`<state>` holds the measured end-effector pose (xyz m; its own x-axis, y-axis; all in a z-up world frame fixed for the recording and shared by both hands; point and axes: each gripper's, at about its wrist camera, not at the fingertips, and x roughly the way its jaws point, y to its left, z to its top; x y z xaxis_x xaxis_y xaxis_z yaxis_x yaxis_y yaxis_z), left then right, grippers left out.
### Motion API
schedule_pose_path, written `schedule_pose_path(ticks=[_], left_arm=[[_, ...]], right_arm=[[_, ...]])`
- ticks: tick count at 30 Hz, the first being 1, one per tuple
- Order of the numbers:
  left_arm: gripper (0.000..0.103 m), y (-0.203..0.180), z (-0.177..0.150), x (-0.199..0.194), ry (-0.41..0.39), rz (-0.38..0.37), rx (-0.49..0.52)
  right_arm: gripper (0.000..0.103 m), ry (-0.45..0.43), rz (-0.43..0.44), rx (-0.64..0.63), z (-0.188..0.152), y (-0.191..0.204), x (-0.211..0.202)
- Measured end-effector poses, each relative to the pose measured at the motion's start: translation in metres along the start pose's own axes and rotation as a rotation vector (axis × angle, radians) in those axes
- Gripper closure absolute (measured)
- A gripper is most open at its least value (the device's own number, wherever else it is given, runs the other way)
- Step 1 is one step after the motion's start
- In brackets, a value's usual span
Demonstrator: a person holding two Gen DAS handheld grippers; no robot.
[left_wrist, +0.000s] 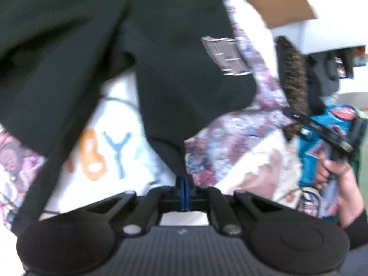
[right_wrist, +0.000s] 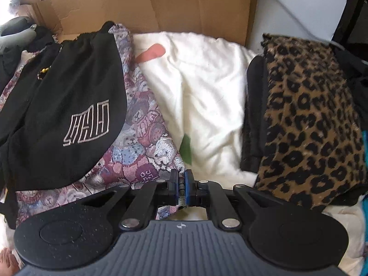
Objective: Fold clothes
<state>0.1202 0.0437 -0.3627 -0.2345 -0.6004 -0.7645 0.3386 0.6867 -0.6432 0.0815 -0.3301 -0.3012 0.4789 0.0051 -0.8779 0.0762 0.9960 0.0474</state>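
Note:
A black garment (left_wrist: 161,69) with a pale stitched logo hangs in front of my left gripper (left_wrist: 185,184). Its cloth narrows into the jaws, which are shut on it. In the right wrist view the same black garment (right_wrist: 57,115) lies over a teddy-bear patterned fabric (right_wrist: 142,151). My right gripper (right_wrist: 182,184) is shut on the edge of that patterned fabric, which shows between and below the blue pads. In the left wrist view the patterned fabric (left_wrist: 230,133) rises toward the right gripper (left_wrist: 287,112), which a hand (left_wrist: 345,184) holds.
A white blanket (right_wrist: 202,92) covers the middle. A leopard-print garment (right_wrist: 310,126) with a black piece under it lies at the right. A cardboard box (right_wrist: 149,4) stands behind. A teal printed item (left_wrist: 310,151) sits near the hand. Bare toes (right_wrist: 7,262) show at the bottom left.

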Motion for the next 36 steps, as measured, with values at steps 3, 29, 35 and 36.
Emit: schedule_pose_path(ticks=[3,29,35,36], left_arm=[[0.102,-0.015,0.003,-0.011,-0.019,-0.067,0.054],[0.102,0.012,-0.006,0.006,0.061,0.076,0.064],[0.102,0.012,-0.006,0.006,0.06,0.085,0.065],[0.102,0.013,-0.006,0.006,0.058,0.086,0.061]], right_arm=[[0.1,-0.034,-0.023,-0.017,0.009,0.0,-0.017],[0.069,0.037,-0.037,0.064,-0.002,-0.012,0.011],[0.069,0.03,0.002,0.194,-0.015,-0.042,0.004],[0.069,0.027,0.017,0.216,-0.019,-0.045,0.004]])
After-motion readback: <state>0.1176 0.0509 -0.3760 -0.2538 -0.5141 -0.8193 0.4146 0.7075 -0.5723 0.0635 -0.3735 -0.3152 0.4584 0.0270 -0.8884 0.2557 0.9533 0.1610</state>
